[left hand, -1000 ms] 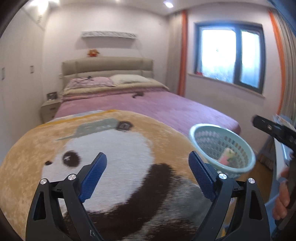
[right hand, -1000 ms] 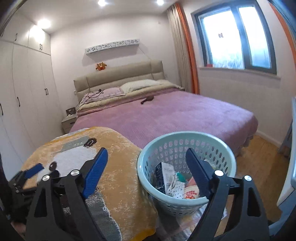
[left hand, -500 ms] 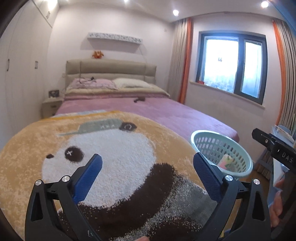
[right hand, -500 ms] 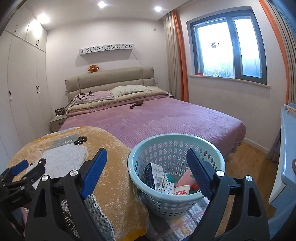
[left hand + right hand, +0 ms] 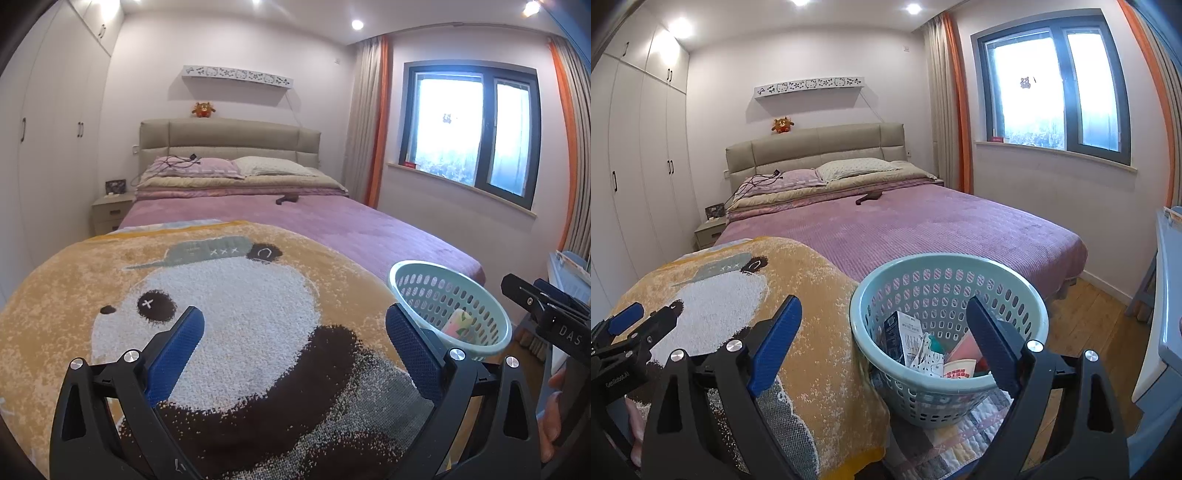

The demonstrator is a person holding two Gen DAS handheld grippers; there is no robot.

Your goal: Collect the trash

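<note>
A pale green perforated basket [image 5: 945,266] stands at the foot of the bed and holds several pieces of trash [image 5: 923,350]: cartons and wrappers. It also shows in the left wrist view [image 5: 454,291], at the right. My right gripper [image 5: 882,332] is open and empty, held above and in front of the basket. My left gripper [image 5: 295,336] is open and empty above the panda blanket [image 5: 229,295]. The right gripper shows at the right edge of the left wrist view [image 5: 546,314].
A purple bed [image 5: 923,225] fills the middle, with a dark object [image 5: 868,197] lying near the pillows. A wardrobe [image 5: 635,166] lines the left wall. A pale table edge [image 5: 1167,295] is at the right. A patterned mat [image 5: 960,435] lies under the basket on the wood floor.
Both grippers have risen and tilted up a little, so more of the room and ceiling shows. Both stay open and empty. The basket has not moved.
</note>
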